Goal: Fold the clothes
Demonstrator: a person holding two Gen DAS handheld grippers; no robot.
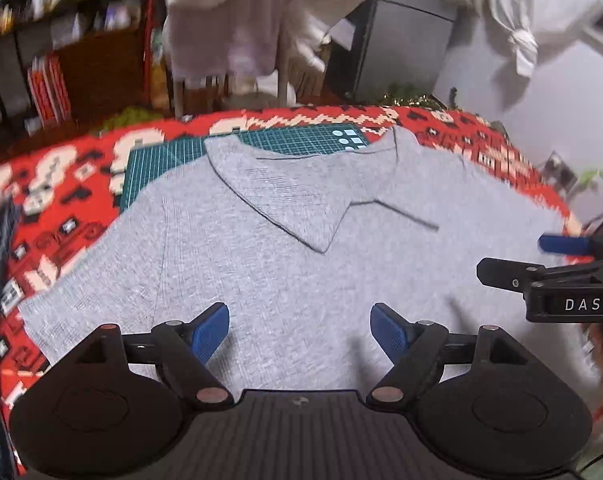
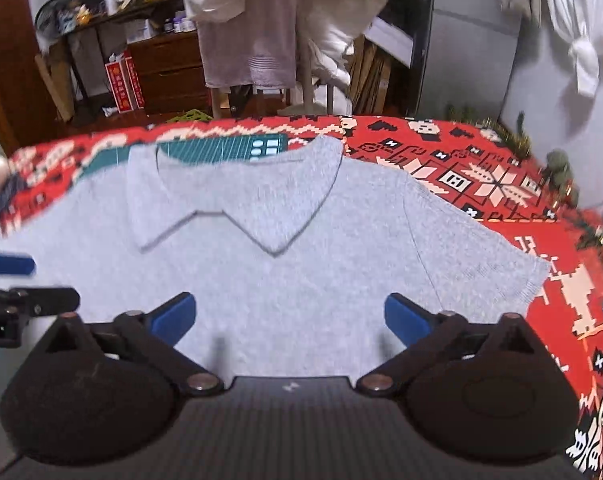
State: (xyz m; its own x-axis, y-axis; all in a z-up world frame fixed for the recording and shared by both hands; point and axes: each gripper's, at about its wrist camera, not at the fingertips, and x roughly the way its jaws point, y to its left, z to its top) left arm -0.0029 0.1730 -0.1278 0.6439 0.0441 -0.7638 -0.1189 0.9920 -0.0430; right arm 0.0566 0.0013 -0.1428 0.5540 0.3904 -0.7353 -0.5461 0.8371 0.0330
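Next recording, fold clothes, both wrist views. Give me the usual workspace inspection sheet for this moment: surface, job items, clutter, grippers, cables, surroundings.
Surface: table under a red patterned cloth; green cutting mat at the far edge, partly under the shirt.
Job's things: grey polo shirt spread flat, collar at the far side, both short sleeves out, not yet folded.
Clutter: small green plants at the far right table edge.
Grippers: left gripper open above the lower shirt, holding nothing; right gripper open, likewise empty.
Cables: a thin dark one, low right in the left view.
Surroundings: rack draped with pale laundry, crowded shelves, grey cabinet.
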